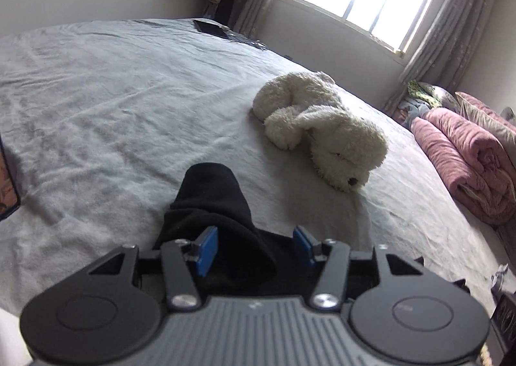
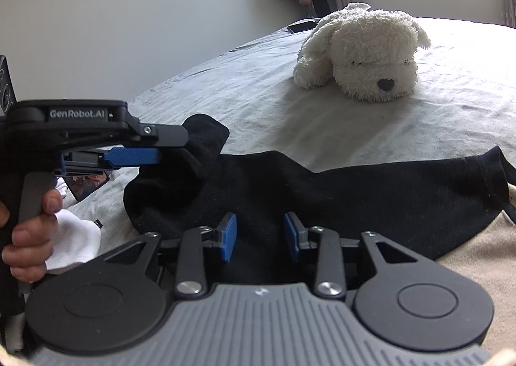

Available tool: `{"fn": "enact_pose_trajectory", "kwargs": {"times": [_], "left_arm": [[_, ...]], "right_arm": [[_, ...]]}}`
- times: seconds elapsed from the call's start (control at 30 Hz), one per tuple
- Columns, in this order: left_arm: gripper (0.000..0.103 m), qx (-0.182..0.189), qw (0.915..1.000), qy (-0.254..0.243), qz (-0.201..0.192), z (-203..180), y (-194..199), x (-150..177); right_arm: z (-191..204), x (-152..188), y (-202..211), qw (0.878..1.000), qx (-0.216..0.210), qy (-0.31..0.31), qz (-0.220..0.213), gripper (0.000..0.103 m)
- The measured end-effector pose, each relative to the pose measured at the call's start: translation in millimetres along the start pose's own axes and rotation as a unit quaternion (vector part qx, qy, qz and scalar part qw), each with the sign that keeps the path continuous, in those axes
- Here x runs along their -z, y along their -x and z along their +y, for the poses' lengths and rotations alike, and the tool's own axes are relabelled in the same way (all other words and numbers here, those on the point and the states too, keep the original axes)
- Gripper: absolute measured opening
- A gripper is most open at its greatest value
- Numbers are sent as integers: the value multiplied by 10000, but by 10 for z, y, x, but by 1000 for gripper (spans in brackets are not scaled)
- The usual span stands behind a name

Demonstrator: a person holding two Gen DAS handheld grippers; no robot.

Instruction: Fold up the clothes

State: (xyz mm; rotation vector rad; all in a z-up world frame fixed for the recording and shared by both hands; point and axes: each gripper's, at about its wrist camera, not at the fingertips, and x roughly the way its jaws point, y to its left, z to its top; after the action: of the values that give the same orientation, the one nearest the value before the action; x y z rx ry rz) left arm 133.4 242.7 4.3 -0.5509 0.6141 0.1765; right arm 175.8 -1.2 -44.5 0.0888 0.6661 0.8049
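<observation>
Blue and black, my right fingers (image 2: 229,237) were the closest thing I could see. They stood a little apart and pointed down at the black cloth (image 2: 354,198). The cloth filled the gap between them. It was black on black there, so I could not tell if they pinched it or only sat over it.

The cloth lay on the bed (image 2: 258,91), right in front of me. It was long and thin, and it ran from side to side past my right fingers, not away from them. One end went far off to the right. The other end was bunched up in a soft hump on the left.

My left fingers (image 1: 206,249) were at that hump. They were open, with a ridge of cloth between them, and one pad did not seem to touch it. From the right view, they came in from the left side, just over that end, with my hand (image 2: 32,237) on the grip.

So I think the left hand was the nearer one to the bunched end. The next fold would likely go along the long way, left end over toward the right. The toy dog (image 2: 371,53) lay farther up the bed, well clear of the cloth.
</observation>
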Motion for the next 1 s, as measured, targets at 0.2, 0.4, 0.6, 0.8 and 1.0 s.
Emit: {"fn": "enact_pose_trajectory", "kwargs": {"times": [0.2,0.4,0.6,0.8,1.0], "left_arm": [[54,-156,9838,1768,250,432,58,-93],[54,-386,9739,2235,98,595,96,-122],[51,-269,9586,2805,404,733,-117,-8],[33,-458,9576,2843,100,735,-144,6],[1,-925,9721,2109,-450,563,-4,-53]], "right_arm": [[3,4,-2,10000,11,20,2,36],[5,6,-6,10000,19,40,5,36],[17,8,-10,10000,36,72,5,37],[23,9,-12,10000,36,74,4,37],[10,3,-13,10000,17,40,2,37]]}}
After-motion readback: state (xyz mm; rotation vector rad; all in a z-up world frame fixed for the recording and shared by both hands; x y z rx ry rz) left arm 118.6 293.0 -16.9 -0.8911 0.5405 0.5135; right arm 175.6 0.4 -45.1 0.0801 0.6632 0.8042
